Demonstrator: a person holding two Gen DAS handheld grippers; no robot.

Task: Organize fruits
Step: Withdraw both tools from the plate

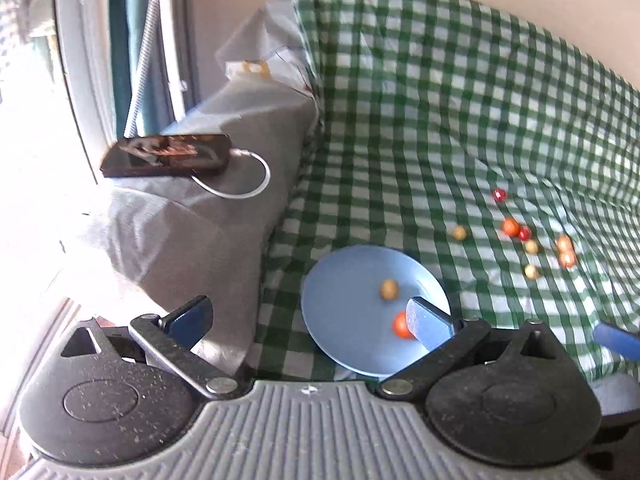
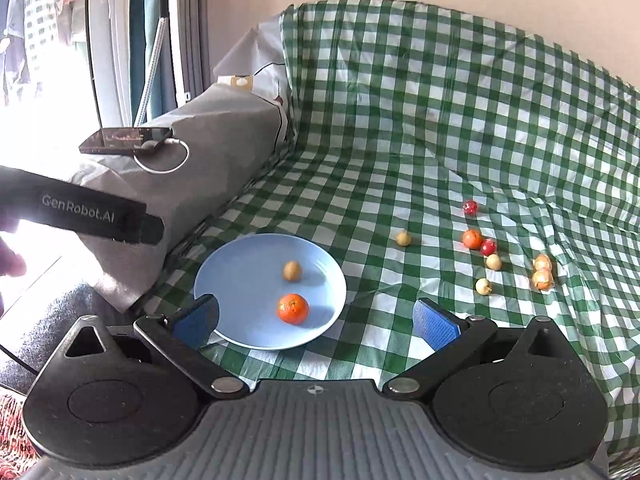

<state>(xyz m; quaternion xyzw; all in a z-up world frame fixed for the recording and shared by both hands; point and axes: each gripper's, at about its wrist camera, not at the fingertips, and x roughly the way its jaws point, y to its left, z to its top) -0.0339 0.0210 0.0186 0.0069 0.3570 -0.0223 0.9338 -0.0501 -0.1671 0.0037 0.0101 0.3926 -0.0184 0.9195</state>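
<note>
A light blue plate [image 2: 240, 276] lies on the green checked cloth and holds an orange mandarin [image 2: 293, 308] and a small tan fruit [image 2: 292, 270]. It also shows in the left wrist view [image 1: 344, 292] with the mandarin [image 1: 400, 325] and tan fruit [image 1: 389, 289]. Several small red, orange and pale fruits lie loose on the cloth to the right, among them an orange one [image 2: 472, 238] and a red one [image 2: 470, 207]. My left gripper [image 1: 310, 320] is open and empty beside the plate. My right gripper [image 2: 316, 322] is open and empty just in front of the plate.
A grey-covered armrest [image 2: 216, 148] stands left of the plate, with a phone [image 2: 124, 140] and its white cable on top. The checked cloth [image 2: 440, 120] rises up the sofa back behind. A window is at far left. The left gripper's black body [image 2: 80, 212] shows at left.
</note>
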